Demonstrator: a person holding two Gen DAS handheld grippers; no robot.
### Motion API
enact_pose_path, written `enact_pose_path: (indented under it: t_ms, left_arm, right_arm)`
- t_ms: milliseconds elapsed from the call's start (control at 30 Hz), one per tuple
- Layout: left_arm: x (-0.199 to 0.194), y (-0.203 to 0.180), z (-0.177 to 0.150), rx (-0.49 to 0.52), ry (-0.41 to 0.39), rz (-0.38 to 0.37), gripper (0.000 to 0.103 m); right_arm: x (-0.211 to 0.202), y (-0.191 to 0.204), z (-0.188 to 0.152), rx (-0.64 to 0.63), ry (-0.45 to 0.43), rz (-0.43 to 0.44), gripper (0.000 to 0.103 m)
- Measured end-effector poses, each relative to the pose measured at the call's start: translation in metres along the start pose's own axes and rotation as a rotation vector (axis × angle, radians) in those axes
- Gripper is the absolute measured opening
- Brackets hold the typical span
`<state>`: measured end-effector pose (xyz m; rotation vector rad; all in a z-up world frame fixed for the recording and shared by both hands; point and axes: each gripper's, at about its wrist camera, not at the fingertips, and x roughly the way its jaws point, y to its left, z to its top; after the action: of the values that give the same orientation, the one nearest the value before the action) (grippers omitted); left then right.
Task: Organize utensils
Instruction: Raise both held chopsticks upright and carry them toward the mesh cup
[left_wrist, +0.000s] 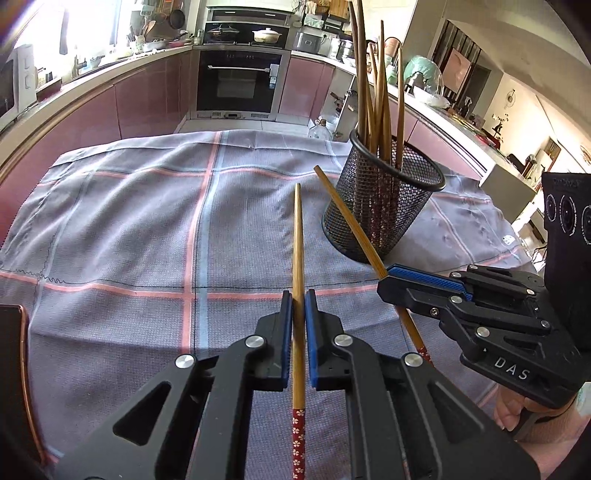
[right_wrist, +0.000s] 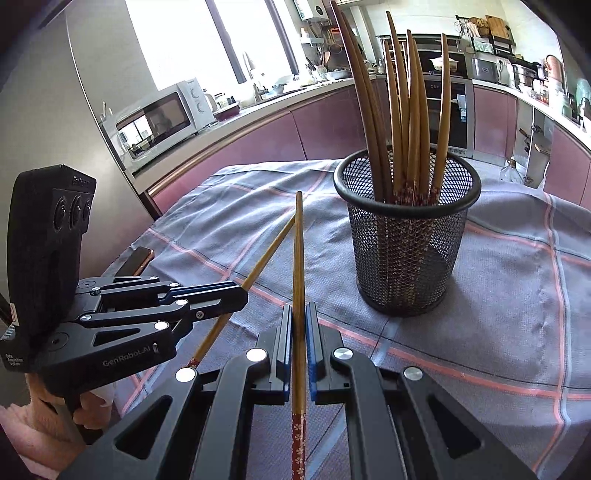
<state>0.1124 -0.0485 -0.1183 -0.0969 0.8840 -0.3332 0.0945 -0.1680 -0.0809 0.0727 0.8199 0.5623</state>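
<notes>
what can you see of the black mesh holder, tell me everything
The mesh holder is a round cup of black wire mesh, seemingly metal, with a thick smooth black rim. It stands upright on the grey checked cloth, ahead of both grippers and touched by neither. Several wooden chopsticks stand in it, thin tips up and red flowered ends down, leaning against the rim and showing through the mesh. In the left wrist view, the chopstick held by the right gripper crosses in front of it.
</notes>
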Motion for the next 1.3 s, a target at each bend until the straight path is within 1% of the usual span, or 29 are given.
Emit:
enact_pose_path:
  t_ms: [667,1300]
  left_arm:
    - [-0.032,0.001,0.004,-0.011,-0.063,-0.040,0.008]
    - [-0.059,0.007,0.011,-0.032,-0.126,-0.106,0.008]
  right_arm:
    - [-0.022,0.004,0.000,-0.018,-0.062,0.010,0.006]
    - [-0.045,0.000,0.005,-0.018,-0.127,0.000,0.006]
